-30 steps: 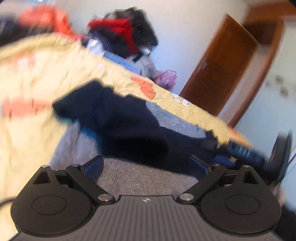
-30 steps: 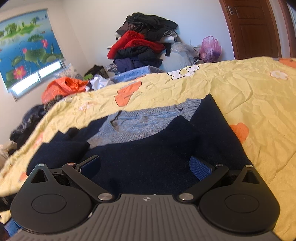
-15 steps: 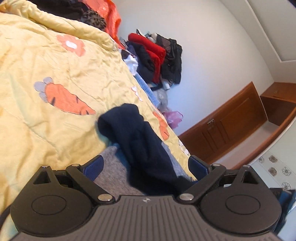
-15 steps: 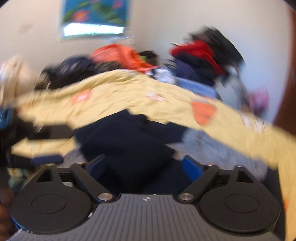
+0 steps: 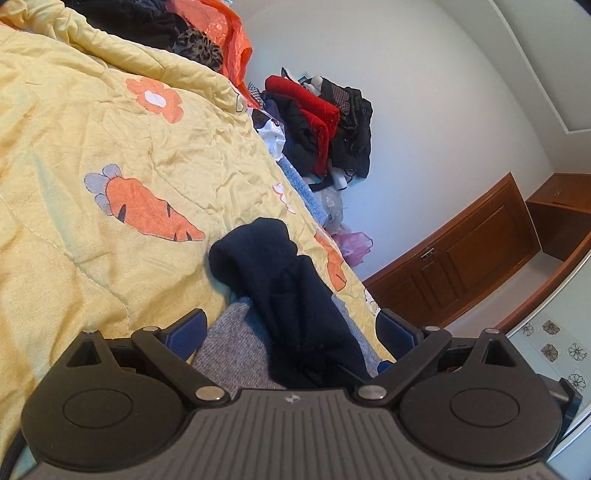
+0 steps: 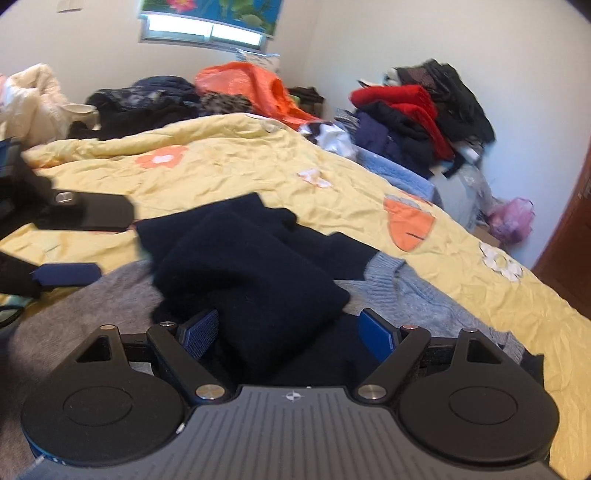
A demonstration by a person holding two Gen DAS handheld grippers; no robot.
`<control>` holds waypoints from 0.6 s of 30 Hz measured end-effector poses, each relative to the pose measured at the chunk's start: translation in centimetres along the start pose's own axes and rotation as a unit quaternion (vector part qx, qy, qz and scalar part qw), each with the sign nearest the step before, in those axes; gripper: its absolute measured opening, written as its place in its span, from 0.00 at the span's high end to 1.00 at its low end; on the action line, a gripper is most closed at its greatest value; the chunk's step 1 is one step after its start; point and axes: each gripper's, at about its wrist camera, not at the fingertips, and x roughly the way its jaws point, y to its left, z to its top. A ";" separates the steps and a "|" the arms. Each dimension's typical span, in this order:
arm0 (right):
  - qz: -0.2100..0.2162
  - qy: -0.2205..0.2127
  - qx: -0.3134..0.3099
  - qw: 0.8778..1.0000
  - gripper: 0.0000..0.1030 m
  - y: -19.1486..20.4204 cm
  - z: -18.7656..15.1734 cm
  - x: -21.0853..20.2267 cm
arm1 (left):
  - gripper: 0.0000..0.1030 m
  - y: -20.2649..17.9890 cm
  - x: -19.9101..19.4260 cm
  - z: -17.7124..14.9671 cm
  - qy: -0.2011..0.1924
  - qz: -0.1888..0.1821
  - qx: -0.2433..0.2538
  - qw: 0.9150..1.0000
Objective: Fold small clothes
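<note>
Navy-and-grey knit sweater (image 6: 258,280) lies on yellow carrot-print quilt (image 5: 110,129), sleeves folded inward for compactness; left hand-held gripper (image 5: 291,328) and right hand-held gripper (image 6: 288,328) both wide, empty.

White walls (image 6: 388,33), wooden door (image 5: 461,258), window (image 6: 207,33)

One sweater (image 6: 258,280), two tools (image 5: 291,328) (image 6: 288,332)

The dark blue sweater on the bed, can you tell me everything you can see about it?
The dark blue sweater looks like soft, fuzzy knit with a grey-blue ribbed collar and a grey part. It lies flat on the yellow quilt, its navy sleeves folded over the middle in a bunched heap. The right gripper hangs open over it, and the left gripper is open too. Neither clamps the cloth.
</note>
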 end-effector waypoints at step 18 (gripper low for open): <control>0.029 -0.013 0.035 0.999 0.19 0.8 1.3 1.0 | 0.04 -0.1 0.0 -0.1 0.002 0.003 0.004 1.000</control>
